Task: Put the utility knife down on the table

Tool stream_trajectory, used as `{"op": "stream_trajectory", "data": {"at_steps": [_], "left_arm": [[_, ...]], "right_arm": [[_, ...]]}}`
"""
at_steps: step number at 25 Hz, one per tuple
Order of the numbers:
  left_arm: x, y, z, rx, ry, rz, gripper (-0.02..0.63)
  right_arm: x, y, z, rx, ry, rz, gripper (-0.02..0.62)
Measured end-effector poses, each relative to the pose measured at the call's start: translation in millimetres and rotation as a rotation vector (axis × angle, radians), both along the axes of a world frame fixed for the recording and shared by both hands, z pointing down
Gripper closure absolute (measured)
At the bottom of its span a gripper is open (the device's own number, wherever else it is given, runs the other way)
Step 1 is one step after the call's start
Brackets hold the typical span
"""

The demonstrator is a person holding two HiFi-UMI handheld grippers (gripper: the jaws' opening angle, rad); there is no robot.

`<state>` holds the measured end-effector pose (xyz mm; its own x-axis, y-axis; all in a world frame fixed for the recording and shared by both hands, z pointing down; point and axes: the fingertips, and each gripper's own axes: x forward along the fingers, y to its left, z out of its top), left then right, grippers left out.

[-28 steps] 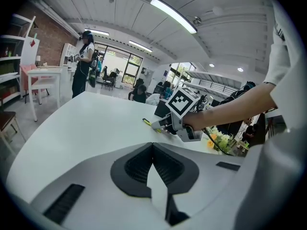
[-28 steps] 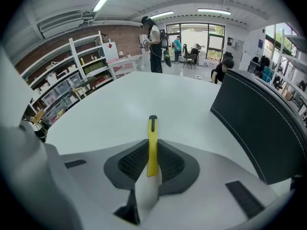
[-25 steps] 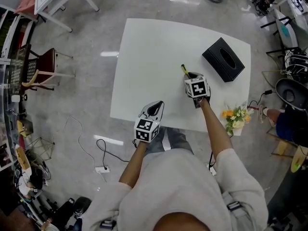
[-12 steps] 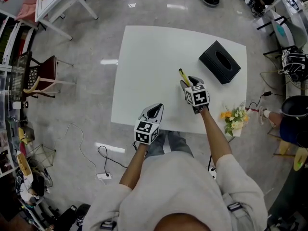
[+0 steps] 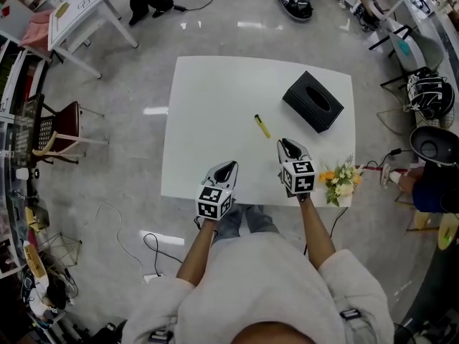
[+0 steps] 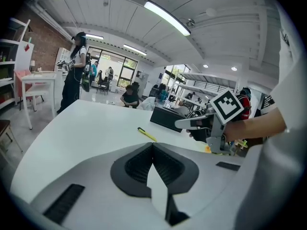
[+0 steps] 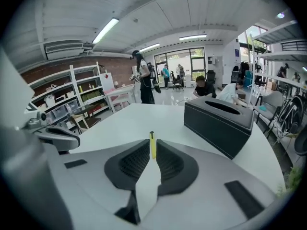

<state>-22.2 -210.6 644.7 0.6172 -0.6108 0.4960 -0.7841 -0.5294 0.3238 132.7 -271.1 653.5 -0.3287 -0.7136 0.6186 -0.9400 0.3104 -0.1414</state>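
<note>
Two grippers in frame, neither carrying anything. The utility knife (image 5: 262, 126) lies flat on the white surface (image 5: 208, 99), somewhat right of centre. It touches nothing else. It sits just beyond my right gripper (image 5: 288, 145) and a little to its left, with the black tissue box (image 5: 313, 101) farther off to the right. By the look of it the put-down is done.

Right gripper: its fingers (image 7: 170, 164) have just been closing and are now drawn almost together. A thin slit is left, with nothing in it. The knife shows through that slit, but it is out on the surface, well clear of the pads. Left gripper (image 5: 226, 167): its fingers (image 6: 136, 164) are pressed together at the tips and empty, held over the near edge.

Handling notes (judgement):
- Slim yellow body, probably plastic over a metal blade, so light and stiff; it will not flex under a pinch.
- The shell looks smooth and the surface is glossy. A glancing touch would likely skate or spin it rather than lift it.
- The long axis runs from far-left to near-right, and the dark tip is at the far end. Whether the blade is out is too small to tell.
- Best hold would be across the narrow width at mid-body, away from the dark tip, with the fingers square to the long axis.
- A grip near either end would let it pivot and droop.
</note>
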Motion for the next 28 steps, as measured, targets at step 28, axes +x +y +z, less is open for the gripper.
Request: {"op": "stream_trajectory", "data": {"at_steps": [28], "left_arm": [[25.1, -80.7, -83.9, 0.237, -0.006, 0.049, 0.587]], "right_arm": [[62.7, 6.9, -83.2, 0.257, -0.022, 0.167, 0.565]]}}
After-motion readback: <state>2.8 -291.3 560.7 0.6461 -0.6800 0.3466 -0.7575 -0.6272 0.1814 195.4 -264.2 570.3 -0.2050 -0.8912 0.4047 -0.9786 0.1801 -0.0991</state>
